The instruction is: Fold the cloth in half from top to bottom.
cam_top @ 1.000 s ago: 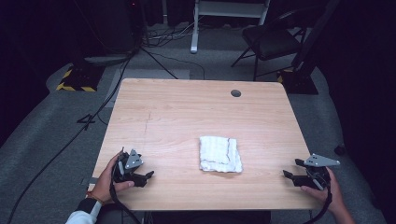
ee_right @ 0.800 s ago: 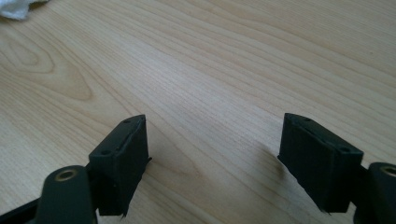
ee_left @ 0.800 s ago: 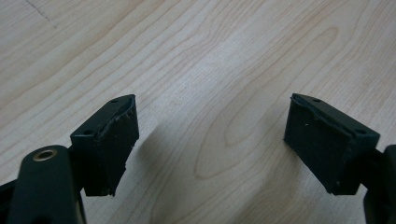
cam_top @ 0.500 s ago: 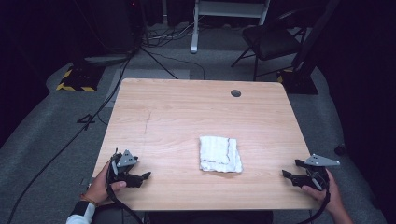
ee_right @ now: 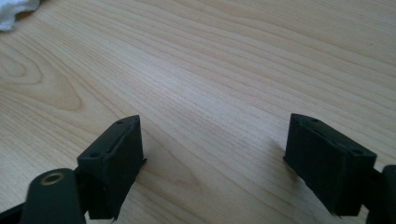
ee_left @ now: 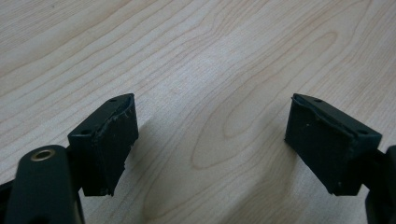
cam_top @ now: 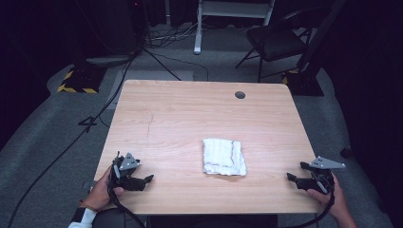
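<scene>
Left hand-held gripper (ee_left: 212, 140) gapes wide, empty; right hand-held gripper (ee_right: 215, 161) likewise; towel (ee_right: 16, 11) cut off.

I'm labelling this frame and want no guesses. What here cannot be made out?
- Towel: in the right gripper view, cut off by the top-left corner.
- Towel's dark edge mark, high view: too small to identify.
- Round thing on the table: too small to tell hole from cap.
- Chair: partly lost in darkness.
</scene>
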Tool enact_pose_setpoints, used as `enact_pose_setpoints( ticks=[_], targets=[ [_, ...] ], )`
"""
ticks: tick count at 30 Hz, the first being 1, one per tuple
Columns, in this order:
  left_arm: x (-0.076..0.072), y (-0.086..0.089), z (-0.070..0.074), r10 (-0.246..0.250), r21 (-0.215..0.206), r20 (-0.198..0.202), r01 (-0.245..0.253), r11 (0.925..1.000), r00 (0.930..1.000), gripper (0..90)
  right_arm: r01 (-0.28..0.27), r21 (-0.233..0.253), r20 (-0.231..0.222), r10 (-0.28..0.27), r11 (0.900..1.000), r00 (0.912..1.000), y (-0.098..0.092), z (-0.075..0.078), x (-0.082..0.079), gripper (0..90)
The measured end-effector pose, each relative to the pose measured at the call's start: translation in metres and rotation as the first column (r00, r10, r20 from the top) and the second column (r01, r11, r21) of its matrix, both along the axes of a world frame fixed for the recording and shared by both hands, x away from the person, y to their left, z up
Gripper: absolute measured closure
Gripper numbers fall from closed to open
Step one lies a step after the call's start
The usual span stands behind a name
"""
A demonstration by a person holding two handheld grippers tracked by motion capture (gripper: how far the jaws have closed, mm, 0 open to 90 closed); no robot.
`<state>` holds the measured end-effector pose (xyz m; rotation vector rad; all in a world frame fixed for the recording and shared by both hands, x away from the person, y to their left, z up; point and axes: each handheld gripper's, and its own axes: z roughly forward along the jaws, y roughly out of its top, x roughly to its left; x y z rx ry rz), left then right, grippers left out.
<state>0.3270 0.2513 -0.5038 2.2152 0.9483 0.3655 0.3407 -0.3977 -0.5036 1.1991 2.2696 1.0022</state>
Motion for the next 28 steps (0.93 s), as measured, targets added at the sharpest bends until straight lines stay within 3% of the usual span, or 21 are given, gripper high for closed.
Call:
enact_pose_setpoints(
  ticks=[28],
  targets=[
    [0.0003, -0.0001, -0.0001, -0.001, -0.003, -0.002, 0.001, 1.0, 1.0, 17.1, 0.0, 0.0, 0.0, 0.0, 1.0, 1.0, 0.0, 0.0, 0.0, 19.3]
  ],
)
